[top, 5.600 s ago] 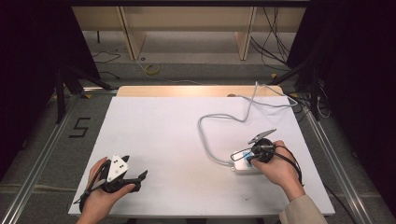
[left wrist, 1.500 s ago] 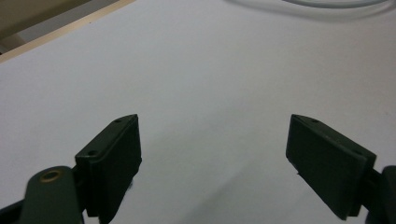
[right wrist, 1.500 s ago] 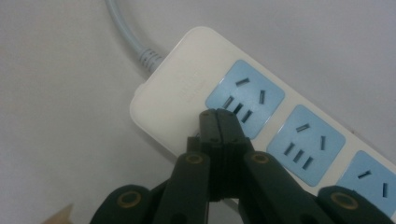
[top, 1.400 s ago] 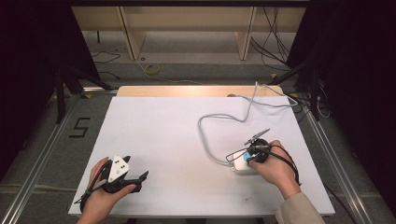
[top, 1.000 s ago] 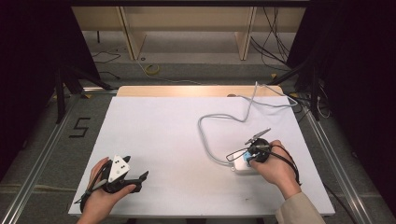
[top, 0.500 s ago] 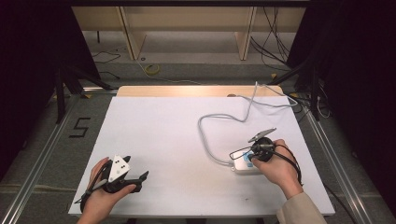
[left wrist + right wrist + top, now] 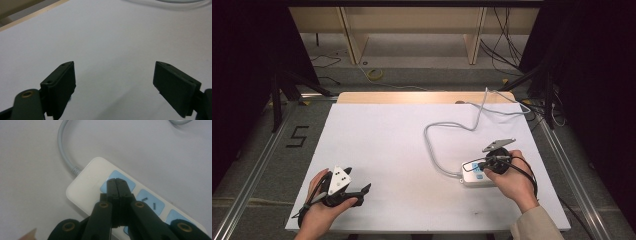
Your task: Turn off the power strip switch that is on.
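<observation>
The left claw (image 7: 113, 85) stands wide open, its two black jaws rising from the bottom with nothing between them but bare white surface (image 7: 110, 45). Far ahead of the claw, a grey cable (image 7: 170, 3) curves along the top edge, and a tan strip (image 7: 27, 16) borders the surface ahead to the left.

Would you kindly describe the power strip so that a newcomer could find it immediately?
Look at the white table, near its right front. The power strip lies under the right gripper, whose jaws are shut: a white block with blue sockets, trailing a grey cord.
</observation>
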A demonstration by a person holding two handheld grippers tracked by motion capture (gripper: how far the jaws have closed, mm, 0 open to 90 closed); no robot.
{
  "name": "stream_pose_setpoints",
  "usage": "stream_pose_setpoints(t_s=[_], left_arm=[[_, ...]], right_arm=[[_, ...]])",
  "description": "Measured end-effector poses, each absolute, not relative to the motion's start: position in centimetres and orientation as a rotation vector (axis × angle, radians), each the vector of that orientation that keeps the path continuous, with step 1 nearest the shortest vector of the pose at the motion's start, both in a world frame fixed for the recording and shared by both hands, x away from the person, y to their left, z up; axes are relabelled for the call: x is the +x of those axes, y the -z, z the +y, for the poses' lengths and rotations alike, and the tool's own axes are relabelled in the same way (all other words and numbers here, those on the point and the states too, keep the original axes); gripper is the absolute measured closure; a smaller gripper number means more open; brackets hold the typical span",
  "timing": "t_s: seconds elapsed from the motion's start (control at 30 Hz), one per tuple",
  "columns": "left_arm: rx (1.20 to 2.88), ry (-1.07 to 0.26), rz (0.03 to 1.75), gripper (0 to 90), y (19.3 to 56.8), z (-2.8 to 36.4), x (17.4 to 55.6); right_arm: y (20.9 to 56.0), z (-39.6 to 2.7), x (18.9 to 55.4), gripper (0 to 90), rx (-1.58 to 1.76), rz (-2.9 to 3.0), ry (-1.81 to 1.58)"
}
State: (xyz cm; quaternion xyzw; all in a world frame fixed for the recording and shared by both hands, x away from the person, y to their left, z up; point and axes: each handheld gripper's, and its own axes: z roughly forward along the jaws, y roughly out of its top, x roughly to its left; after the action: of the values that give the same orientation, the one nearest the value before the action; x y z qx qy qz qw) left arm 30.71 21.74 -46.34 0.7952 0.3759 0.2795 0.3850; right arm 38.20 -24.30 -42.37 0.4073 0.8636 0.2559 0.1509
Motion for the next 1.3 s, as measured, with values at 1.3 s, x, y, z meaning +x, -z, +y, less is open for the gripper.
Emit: stream_pose_setpoints(t_s=[1.3], left_arm=[[2.033, -0.692, 0.964, 18.0, 46.5, 21.8, 30.7]], right_arm=[[43.3, -28.1, 35.3, 60.7, 1.001, 2.292, -1.100]])
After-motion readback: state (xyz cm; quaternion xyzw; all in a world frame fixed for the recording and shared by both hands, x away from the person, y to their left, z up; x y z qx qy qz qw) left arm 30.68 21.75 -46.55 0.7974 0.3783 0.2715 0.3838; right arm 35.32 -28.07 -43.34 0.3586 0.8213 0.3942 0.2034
